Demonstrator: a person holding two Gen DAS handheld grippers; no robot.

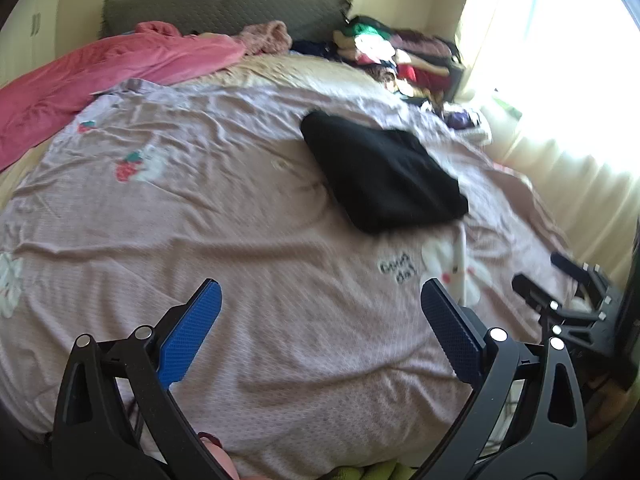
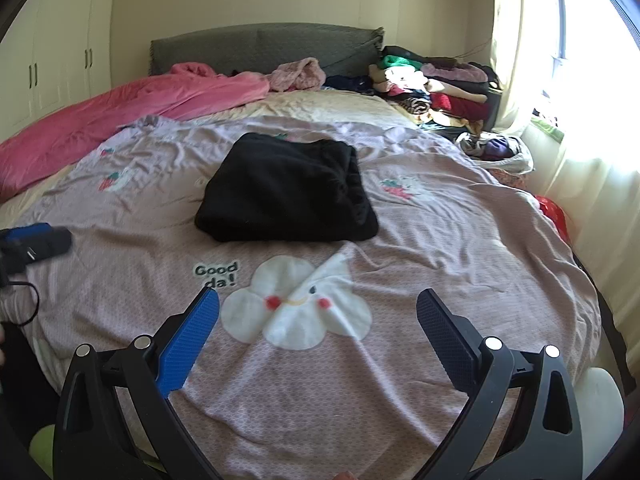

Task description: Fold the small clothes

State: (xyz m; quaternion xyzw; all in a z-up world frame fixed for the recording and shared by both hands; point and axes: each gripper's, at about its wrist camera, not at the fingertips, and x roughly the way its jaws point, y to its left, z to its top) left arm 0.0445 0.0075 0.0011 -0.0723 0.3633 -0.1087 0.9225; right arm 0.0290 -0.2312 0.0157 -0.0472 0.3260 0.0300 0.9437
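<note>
A black garment (image 2: 288, 188) lies folded into a rough rectangle on the mauve bedspread (image 2: 440, 240), in the middle of the bed. It also shows in the left wrist view (image 1: 384, 172), up and right of my left gripper. My left gripper (image 1: 320, 292) is open and empty above the near part of the bedspread (image 1: 200, 220). My right gripper (image 2: 318, 300) is open and empty over the white cloud print, short of the garment. The right gripper shows at the right edge of the left wrist view (image 1: 560, 284). The left one shows at the left edge of the right wrist view (image 2: 36, 240).
A pink blanket (image 2: 120, 120) lies along the far left of the bed. A pile of mixed clothes (image 2: 436, 88) is stacked at the far right by the grey headboard (image 2: 260, 46). A bright curtained window (image 2: 580, 100) is on the right. White wardrobe doors (image 2: 52, 52) stand at the left.
</note>
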